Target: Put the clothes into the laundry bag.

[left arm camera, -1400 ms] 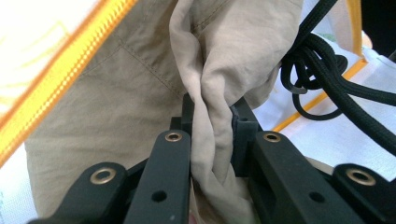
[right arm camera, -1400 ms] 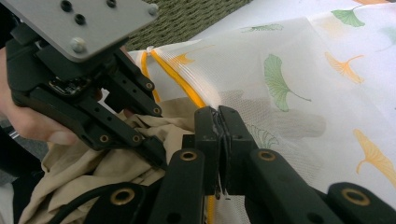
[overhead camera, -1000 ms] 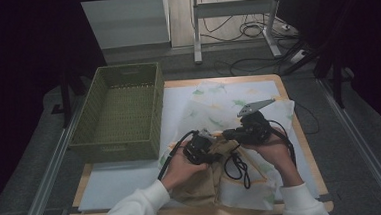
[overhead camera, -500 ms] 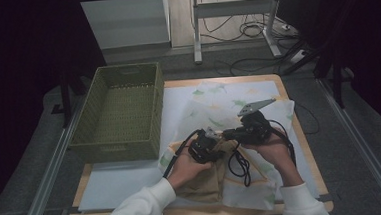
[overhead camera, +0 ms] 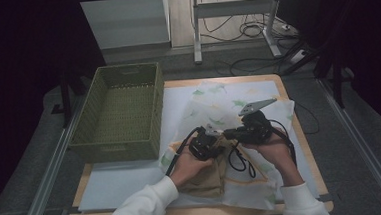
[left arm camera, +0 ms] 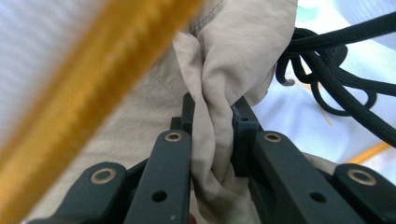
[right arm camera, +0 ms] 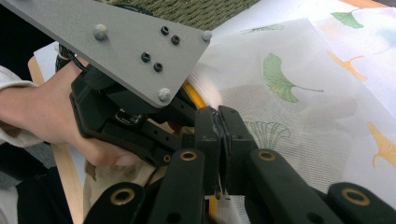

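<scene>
**Two grippers pinching cloth at the near middle of the table**

The beige garment [overhead camera: 203, 179] is lying bunched at the near middle of the table [overhead camera: 300, 131], on top of a white ginkgo-print cloth [overhead camera: 218, 106]. The left gripper [left arm camera: 212, 126] is clamping a gathered fold of the beige garment [left arm camera: 224, 60]; its jaws are standing slightly apart with the fabric squeezed between the pads and rising past the fingertips. In the high view the left gripper [overhead camera: 211, 142] is sitting just left of the right gripper [overhead camera: 230, 133], the two almost touching.

The right gripper [right arm camera: 218, 122] is pressing its jaws together, pinching a thin edge of the sheer ginkgo-print cloth [right arm camera: 299, 93], which is spreading to the right of the fingers. A green woven basket [overhead camera: 121, 109] is standing at the far left, apart from both hands.
</scene>
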The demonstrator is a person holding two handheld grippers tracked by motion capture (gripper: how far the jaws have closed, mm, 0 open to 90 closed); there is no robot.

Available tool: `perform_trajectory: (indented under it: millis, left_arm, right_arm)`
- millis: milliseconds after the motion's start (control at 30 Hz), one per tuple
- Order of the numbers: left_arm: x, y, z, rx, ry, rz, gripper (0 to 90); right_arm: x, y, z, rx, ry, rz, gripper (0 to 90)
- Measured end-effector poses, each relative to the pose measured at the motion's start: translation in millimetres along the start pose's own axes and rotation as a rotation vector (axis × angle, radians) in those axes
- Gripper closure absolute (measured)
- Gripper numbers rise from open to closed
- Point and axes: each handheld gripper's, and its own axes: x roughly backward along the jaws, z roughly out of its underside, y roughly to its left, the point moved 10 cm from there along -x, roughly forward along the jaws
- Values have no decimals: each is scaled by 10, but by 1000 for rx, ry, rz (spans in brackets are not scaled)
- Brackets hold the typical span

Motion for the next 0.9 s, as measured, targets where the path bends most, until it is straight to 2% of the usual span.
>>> perform_trajectory:
  millis: [200, 333, 467, 733, 767, 833, 900]
  left_arm:
    - [-36, 5, -14, 6, -15, -12, 800]
    - [-25, -14, 11, 16, -15, 7, 759]
    - [0, -75, 55, 48, -28, 54, 641]
    - [137, -183, 147, 47, -25, 73, 366]
    - [159, -201, 170, 46, -20, 81, 341]
    - [201, -267, 214, 67, -22, 124, 291]
    - [248, -312, 265, 49, -20, 130, 258]
  right_arm:
    - [0, 0, 2, -1, 0, -1, 856]
    - [-10, -25, 13, -3, 1, -3, 855]
    - [-16, -51, 30, -13, 4, 1, 855]
    - [-20, -89, 52, -18, 9, 7, 854]
    - [-18, -90, 51, -19, 8, 6, 853]
    - [-14, -97, 51, -20, 6, 8, 853]
    - [-12, -111, 54, -16, 6, 10, 853]
